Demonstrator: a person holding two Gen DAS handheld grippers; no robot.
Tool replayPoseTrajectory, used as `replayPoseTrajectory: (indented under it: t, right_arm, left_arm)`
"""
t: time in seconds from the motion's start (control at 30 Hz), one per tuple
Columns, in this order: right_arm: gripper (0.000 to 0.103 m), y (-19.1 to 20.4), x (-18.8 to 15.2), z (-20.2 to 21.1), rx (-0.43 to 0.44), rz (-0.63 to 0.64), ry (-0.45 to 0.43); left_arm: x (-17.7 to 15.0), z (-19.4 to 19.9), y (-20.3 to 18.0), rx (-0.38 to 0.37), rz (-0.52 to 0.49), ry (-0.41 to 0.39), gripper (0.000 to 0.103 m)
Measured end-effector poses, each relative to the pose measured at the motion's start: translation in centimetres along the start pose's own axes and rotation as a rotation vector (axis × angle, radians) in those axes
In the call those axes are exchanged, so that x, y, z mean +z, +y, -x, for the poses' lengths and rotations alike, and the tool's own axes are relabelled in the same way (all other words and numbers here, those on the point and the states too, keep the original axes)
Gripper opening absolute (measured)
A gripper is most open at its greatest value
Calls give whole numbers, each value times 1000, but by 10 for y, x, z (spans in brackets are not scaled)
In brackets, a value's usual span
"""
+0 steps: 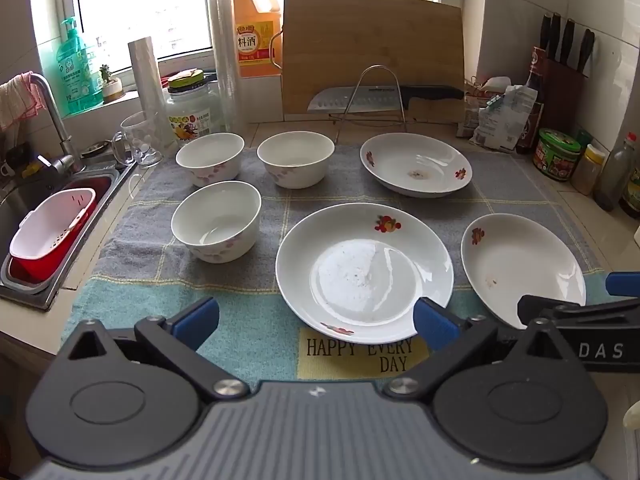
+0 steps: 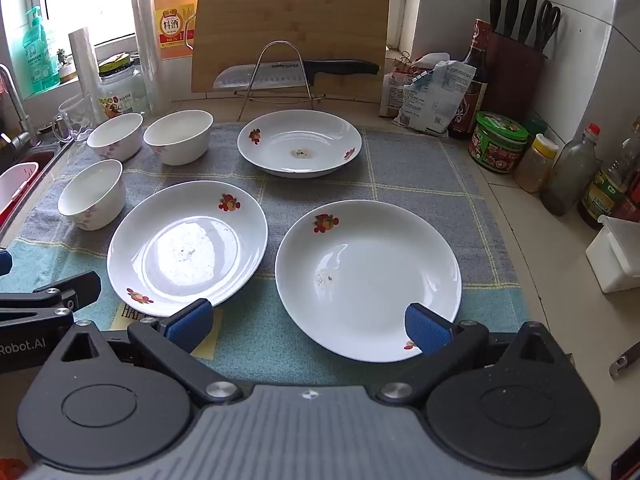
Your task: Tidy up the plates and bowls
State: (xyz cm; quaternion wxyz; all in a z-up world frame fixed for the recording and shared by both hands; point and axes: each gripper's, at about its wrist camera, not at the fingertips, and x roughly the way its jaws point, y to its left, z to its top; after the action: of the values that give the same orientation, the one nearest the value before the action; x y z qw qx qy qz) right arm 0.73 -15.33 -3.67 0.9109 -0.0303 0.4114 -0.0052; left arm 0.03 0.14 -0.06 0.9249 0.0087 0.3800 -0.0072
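Three white flower-print plates lie apart on a grey and teal towel (image 1: pixel 248 304): a near middle plate (image 1: pixel 364 272) (image 2: pixel 188 248), a near right plate (image 1: pixel 520 268) (image 2: pixel 368 276) and a far plate (image 1: pixel 416 164) (image 2: pixel 300 142). Three white bowls stand apart at the left: a near bowl (image 1: pixel 216 220) (image 2: pixel 92 194), a far left bowl (image 1: pixel 210 158) (image 2: pixel 116 136) and a far middle bowl (image 1: pixel 296 158) (image 2: pixel 178 136). My left gripper (image 1: pixel 316 322) is open and empty, low before the near middle plate. My right gripper (image 2: pixel 308 326) is open and empty at the near right plate's front rim.
A sink (image 1: pixel 60 208) with a red and white basket lies at the left. A cutting board (image 1: pixel 372 52), a knife on a wire rack (image 1: pixel 376 98), bottles and jars line the back. Condiment jars (image 2: pixel 500 146) and a knife block (image 2: pixel 516 72) stand at the right.
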Motion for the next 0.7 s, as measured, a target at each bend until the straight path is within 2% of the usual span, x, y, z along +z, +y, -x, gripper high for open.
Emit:
replayPoseTrajectory:
  t: [0.7]
  right_arm:
    - [103,-1,3,-1,-1,-1,1]
  left_arm:
    - [2,-3,-1,5,-8,7,102]
